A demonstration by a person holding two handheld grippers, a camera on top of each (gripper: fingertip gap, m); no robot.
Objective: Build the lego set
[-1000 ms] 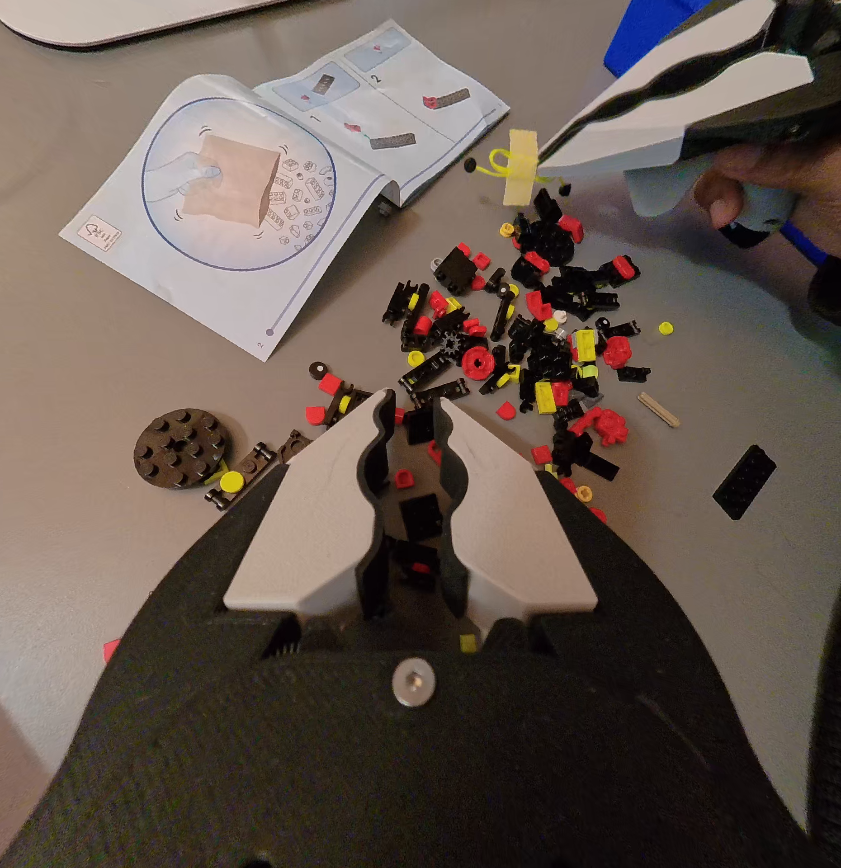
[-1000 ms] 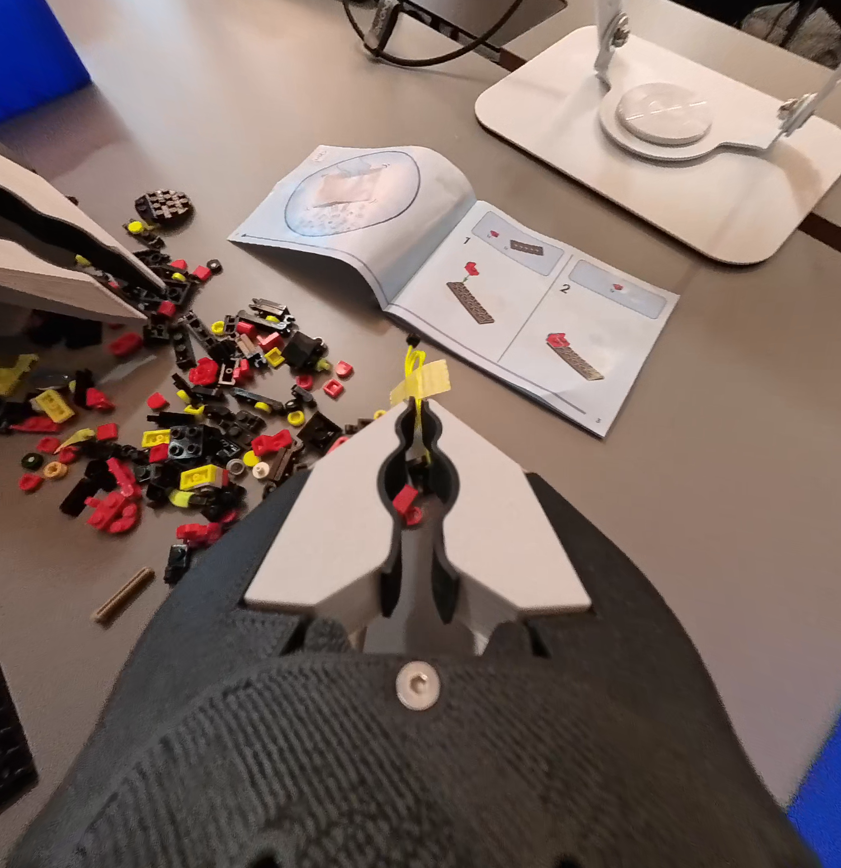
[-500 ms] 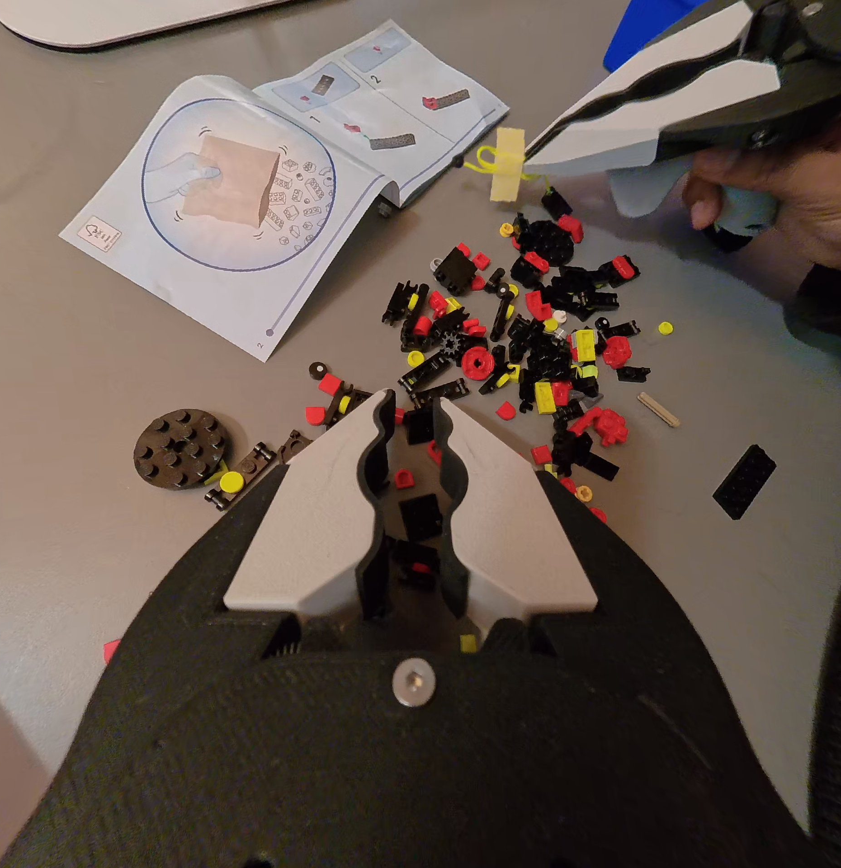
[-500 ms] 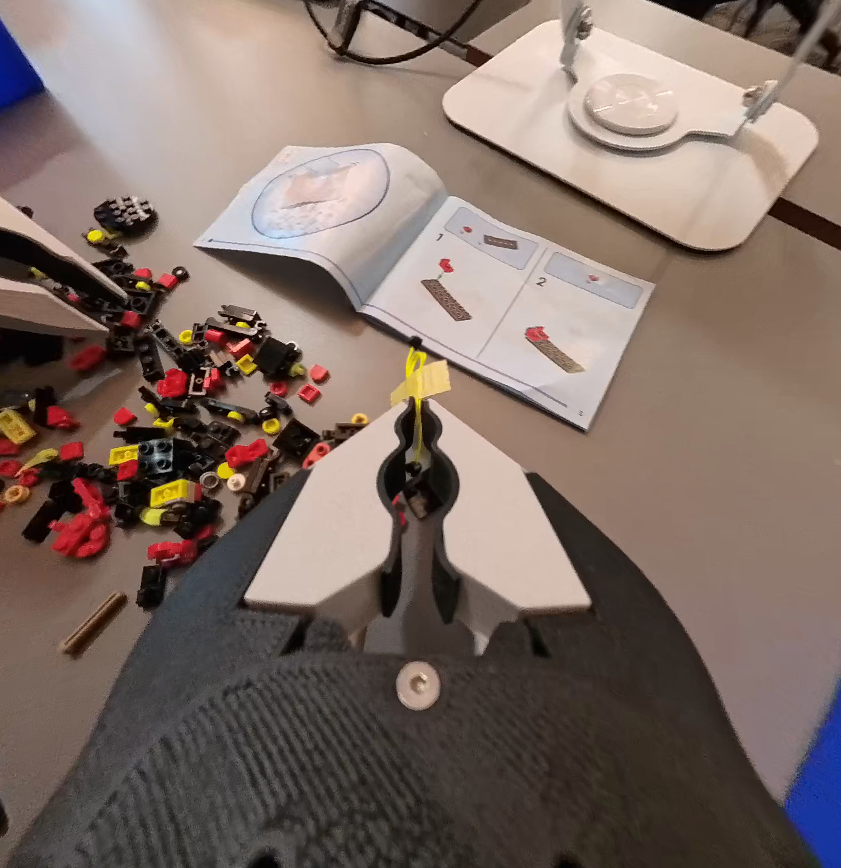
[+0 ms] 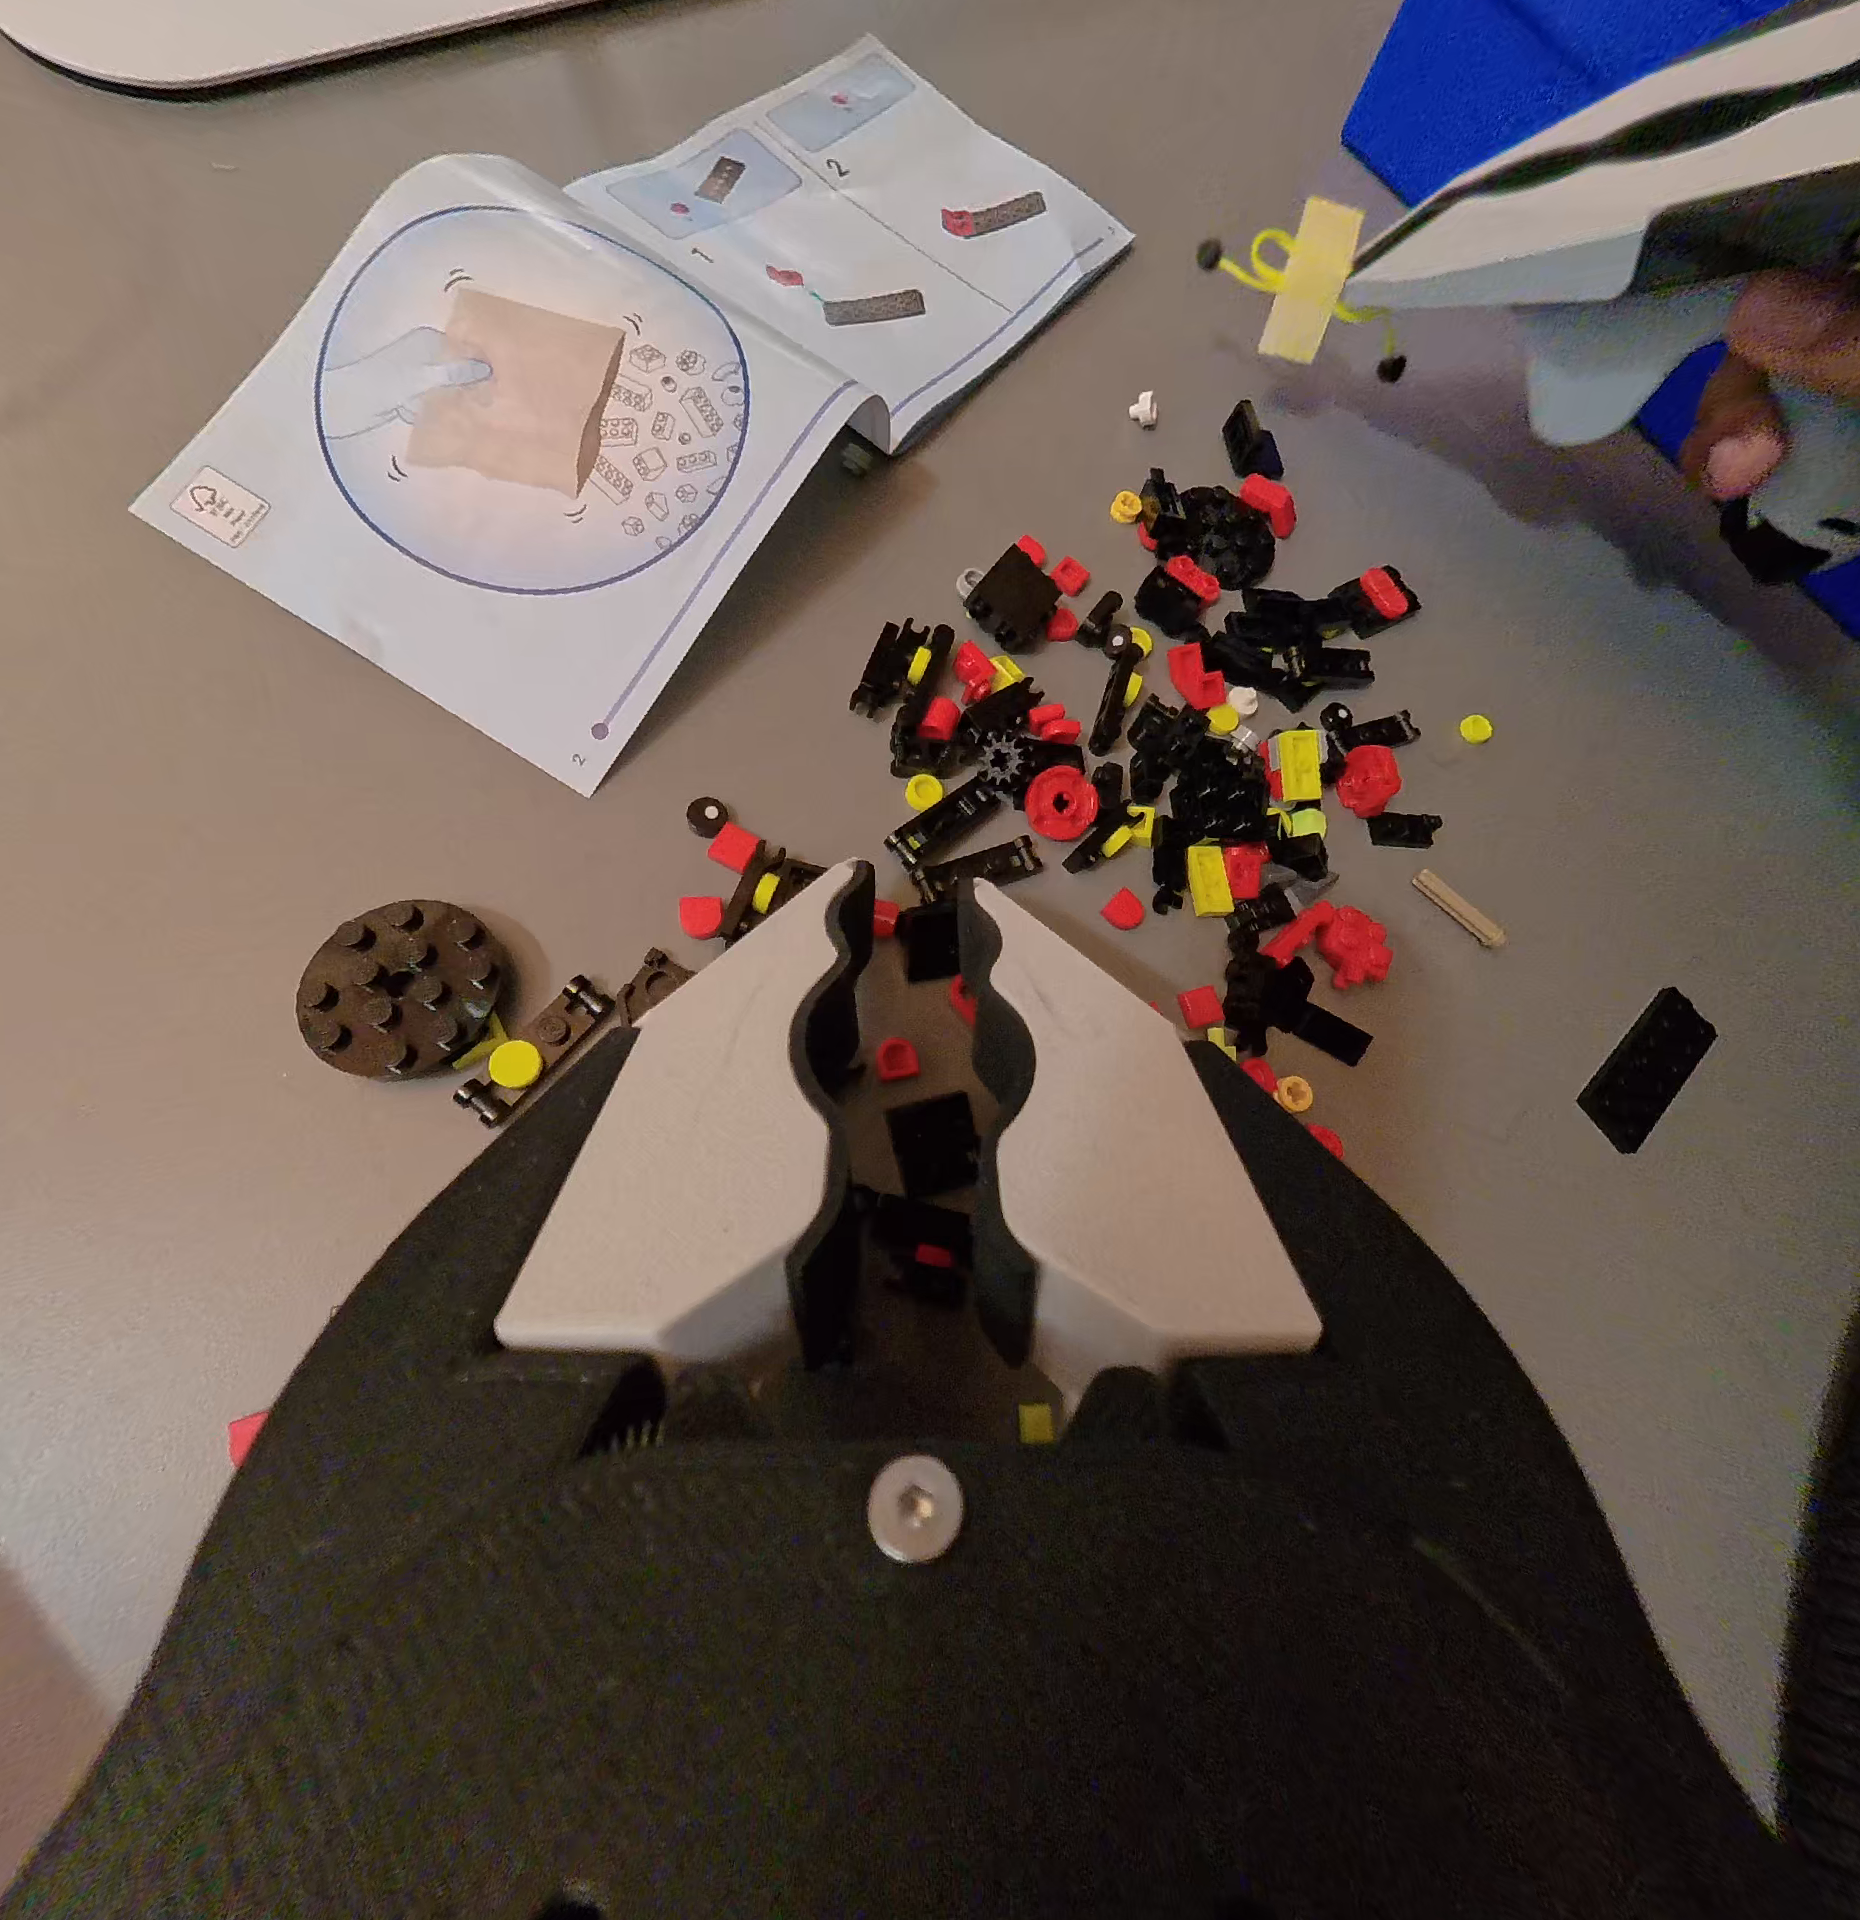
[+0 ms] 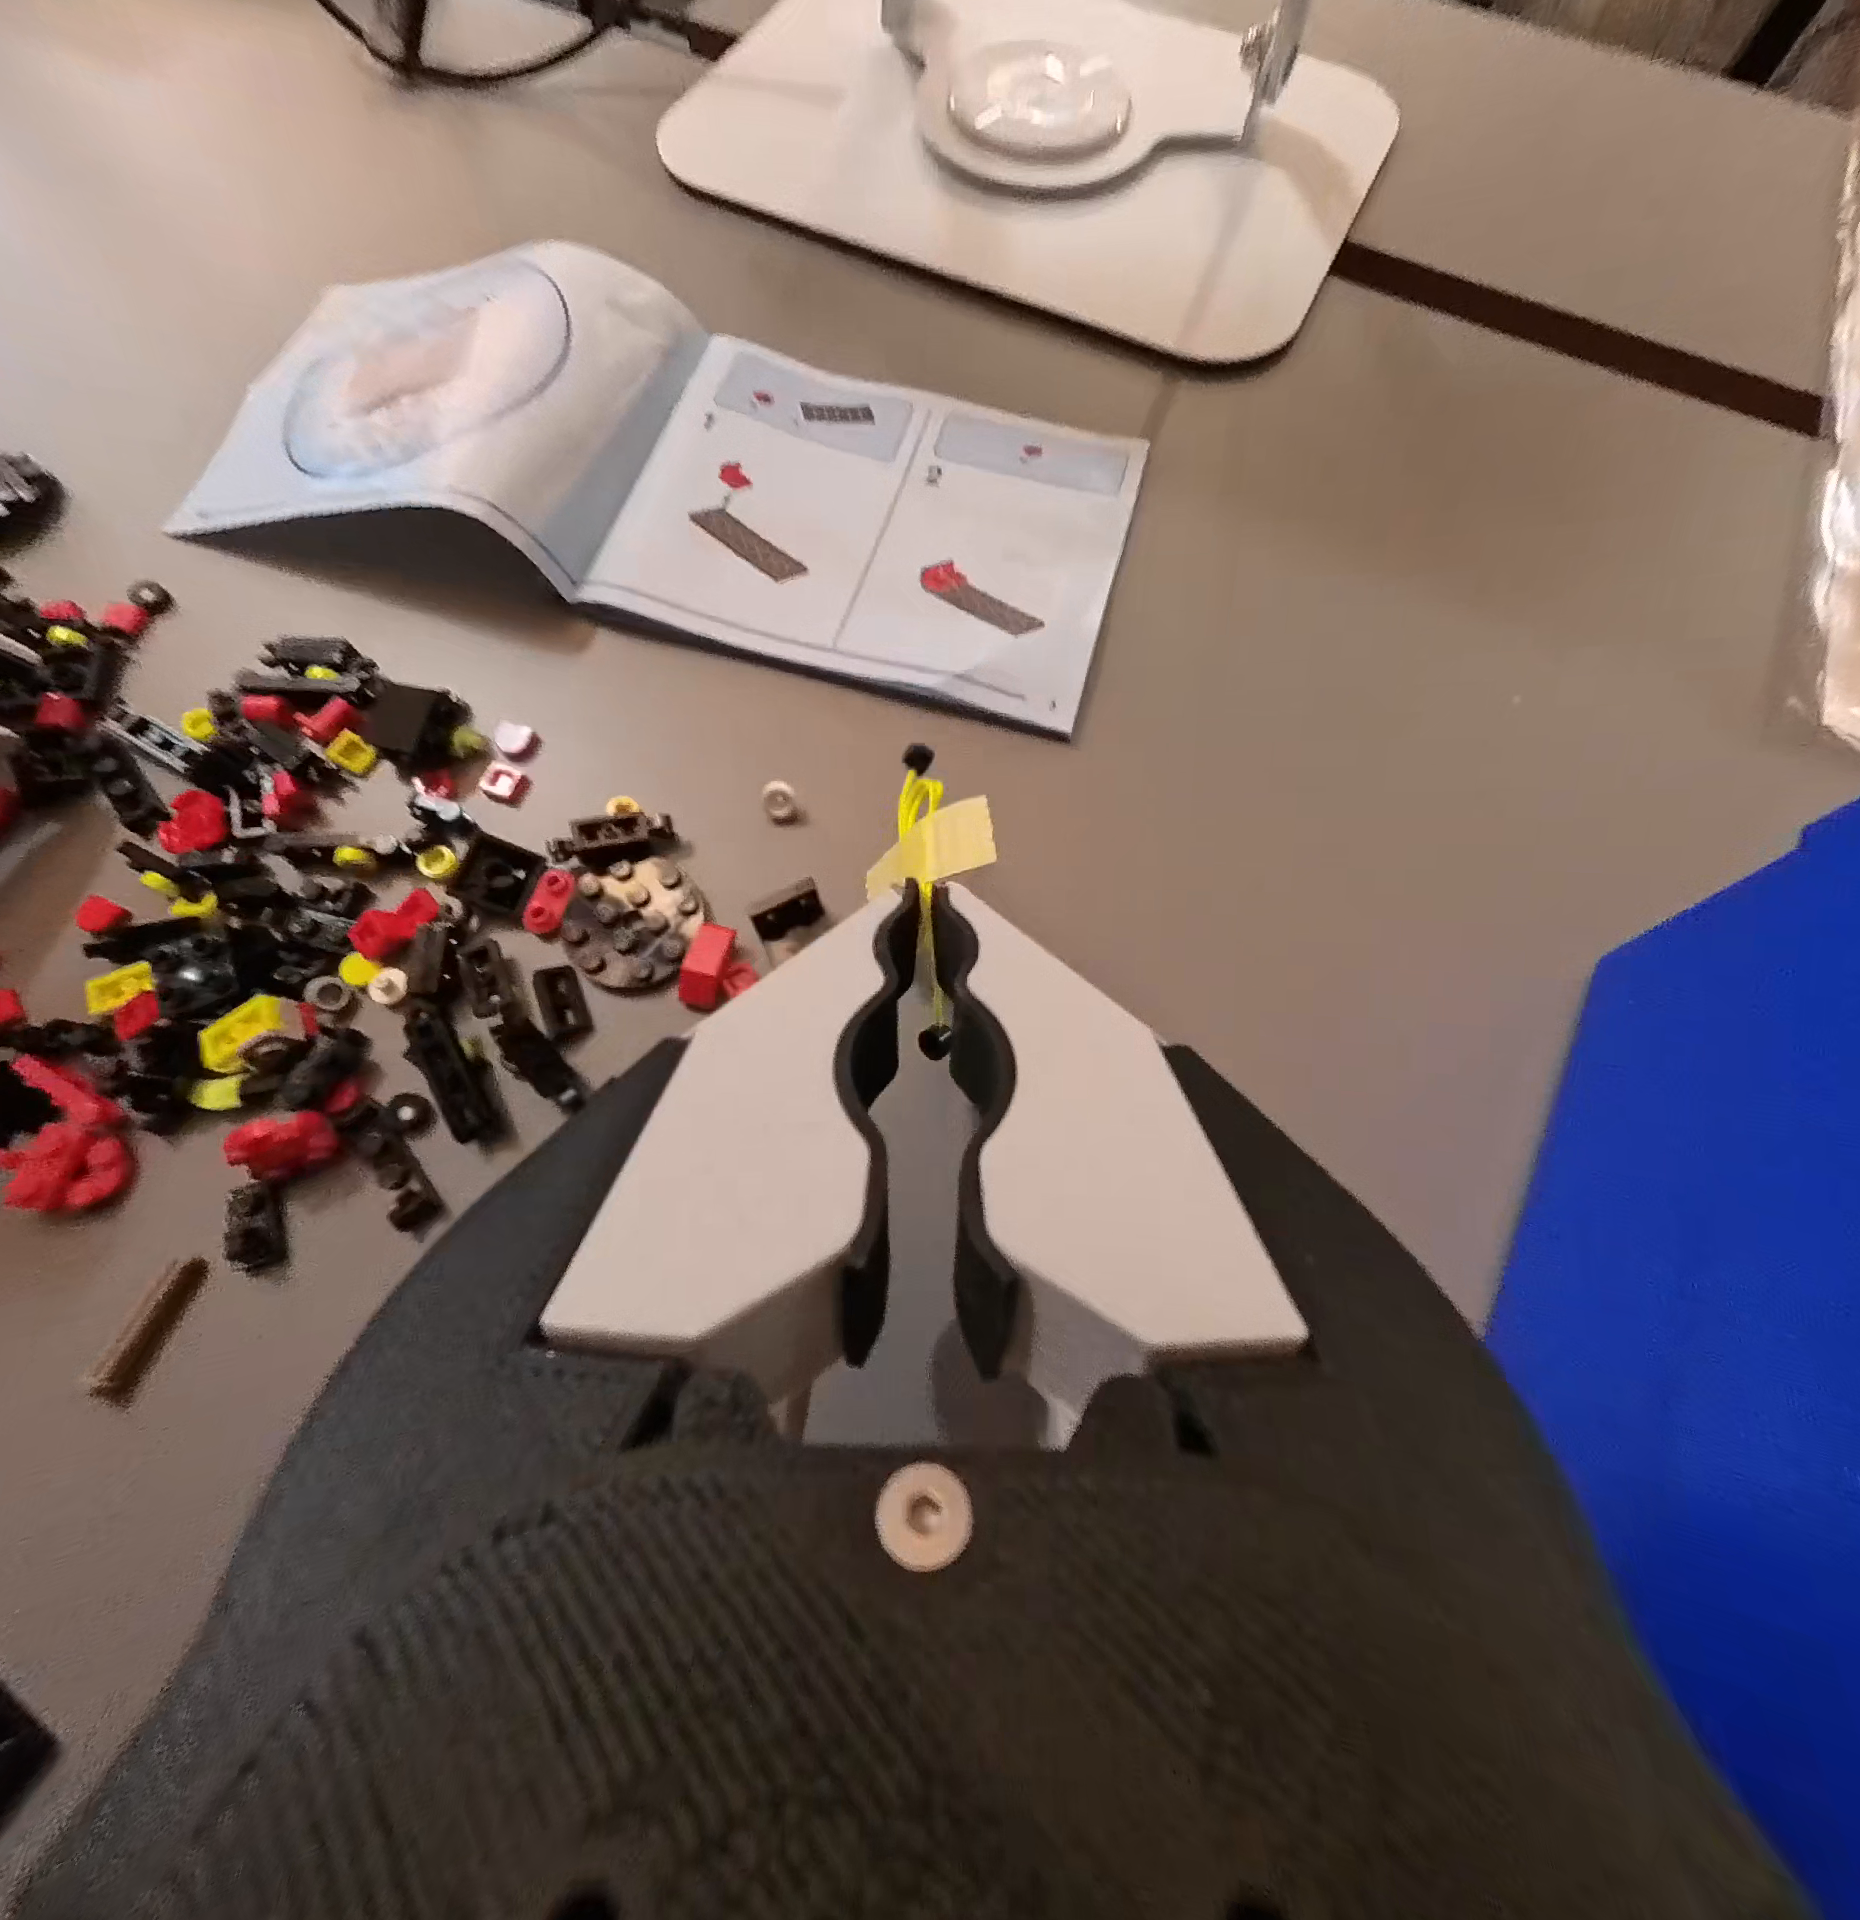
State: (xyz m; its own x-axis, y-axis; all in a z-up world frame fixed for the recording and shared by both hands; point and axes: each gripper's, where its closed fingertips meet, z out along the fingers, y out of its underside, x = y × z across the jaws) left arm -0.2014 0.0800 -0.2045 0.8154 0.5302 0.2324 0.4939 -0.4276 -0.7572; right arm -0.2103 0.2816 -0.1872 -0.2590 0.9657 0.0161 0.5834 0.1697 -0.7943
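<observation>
Right gripper point(image 6: 924, 896): pinched on yellow string piece point(image 6: 931, 847), held above tabletop point(image 6: 1321, 831), right of brick pile point(image 5: 1165, 748). Left gripper point(image 5: 913, 896): narrow gap, empty, directly over pile's near edge, so nearer. Instruction booklet point(image 5: 552, 416) beyond pile.

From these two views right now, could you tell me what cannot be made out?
- Left gripper: its own view shows the jaws apart over loose pieces; its body hides the table below.
- Yellow string in the right gripper: where the tips pinch it is hidden.
- Pile of pieces, right wrist view: blurred, cut off at the left edge.
- Instruction booklet: brick drawings too small.
</observation>
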